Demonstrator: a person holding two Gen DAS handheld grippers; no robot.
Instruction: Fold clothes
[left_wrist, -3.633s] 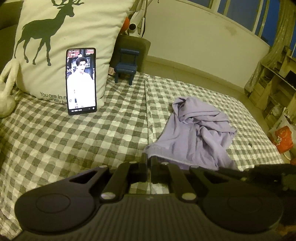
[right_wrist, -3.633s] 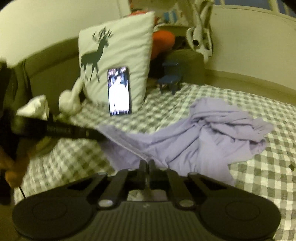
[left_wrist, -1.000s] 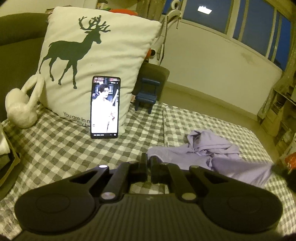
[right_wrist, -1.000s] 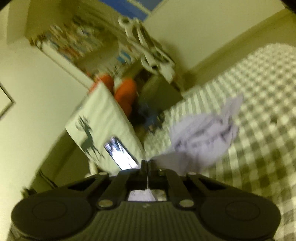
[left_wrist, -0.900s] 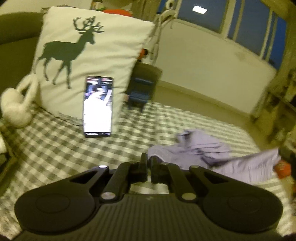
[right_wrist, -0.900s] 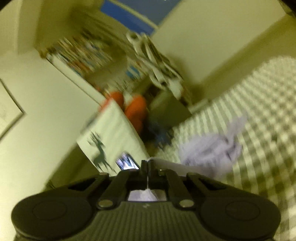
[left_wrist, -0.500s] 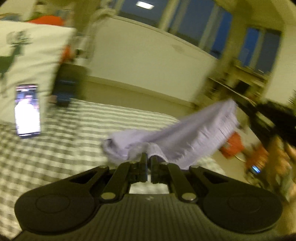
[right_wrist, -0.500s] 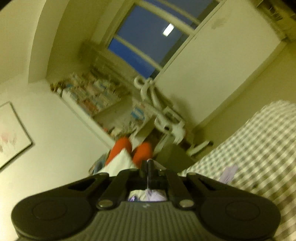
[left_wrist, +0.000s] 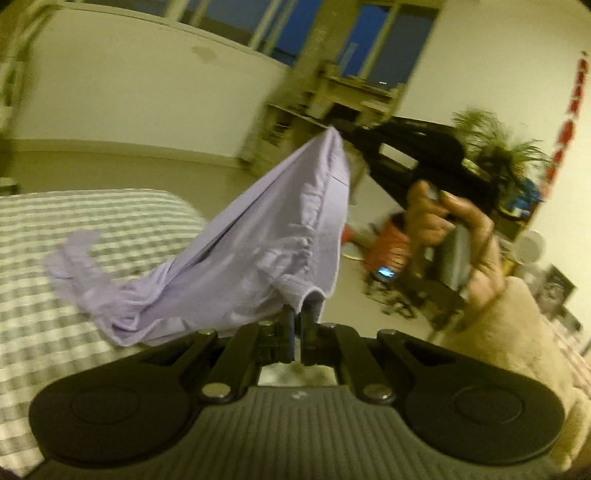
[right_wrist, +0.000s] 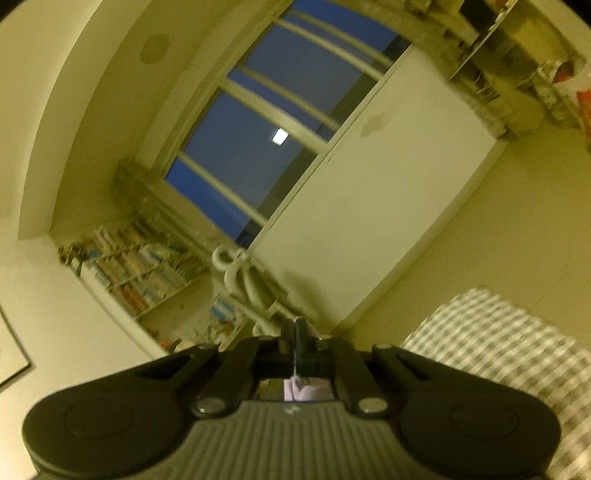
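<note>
A lilac garment (left_wrist: 255, 251) hangs in the air, stretched between both grippers, its trailing end still on the checked bed (left_wrist: 74, 221). My left gripper (left_wrist: 297, 314) is shut on a hem of the garment right in front of the camera. In the left wrist view my right gripper (left_wrist: 338, 133) is up and to the right, shut on the garment's far corner, with a person's hand (left_wrist: 454, 236) on its handle. In the right wrist view the right gripper (right_wrist: 297, 328) points at the room, and a bit of lilac cloth (right_wrist: 306, 389) shows under its shut fingers.
The checked bed (right_wrist: 498, 343) lies low right in the right wrist view. A window (right_wrist: 280, 122), a bookshelf (right_wrist: 136, 269) and white hangers (right_wrist: 243, 284) fill that view. A potted plant (left_wrist: 498, 147), shelves (left_wrist: 332, 96) and an orange object (left_wrist: 388, 247) on the floor stand beyond the bed.
Both grippers lifted the garment off the bed and swung right, away from the deer pillow and phone. The right gripper rose, its view now on the window and wall; the cloth is pulled taut.
</note>
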